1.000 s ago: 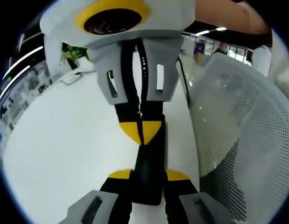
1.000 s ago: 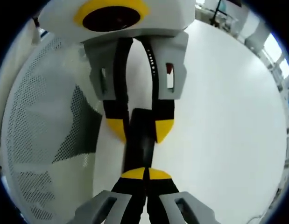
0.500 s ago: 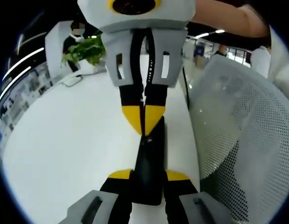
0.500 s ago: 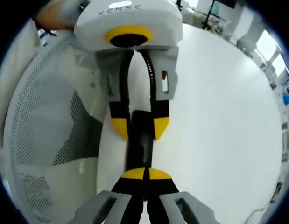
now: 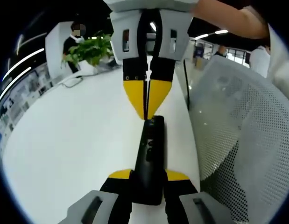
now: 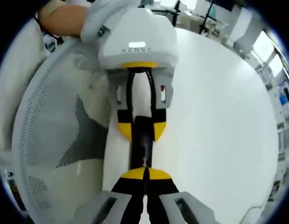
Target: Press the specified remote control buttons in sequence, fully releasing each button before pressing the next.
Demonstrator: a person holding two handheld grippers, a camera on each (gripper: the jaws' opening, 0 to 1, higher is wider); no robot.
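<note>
Your work sits on a broad white surface (image 5: 65, 149), with a white mesh chair back (image 5: 247, 140) just beside its edge; in the right gripper view that same chair back (image 6: 51, 140) is on the left. A leafy green plant (image 5: 90, 49) stands at the far end of the surface.

The remote (image 5: 149, 161) is a long, slim, black bar lying flat near the edge of the surface. Small buttons run down its top face, too blurred to read. Your left gripper (image 5: 149, 176) pinches its near end, one yellow-tipped jaw pressed to each long side. In the right gripper view you see that grip from the other end: the left gripper (image 6: 141, 129) clamps the remote (image 6: 139, 149) between its yellow tips.

Your right gripper (image 6: 145, 175) has its jaws pressed together, the joined yellow tips at the remote's end; contact can't be judged. In the left gripper view, the right gripper (image 5: 146, 100) points its joined tip down at the remote's far end, touching or just above it.
</note>
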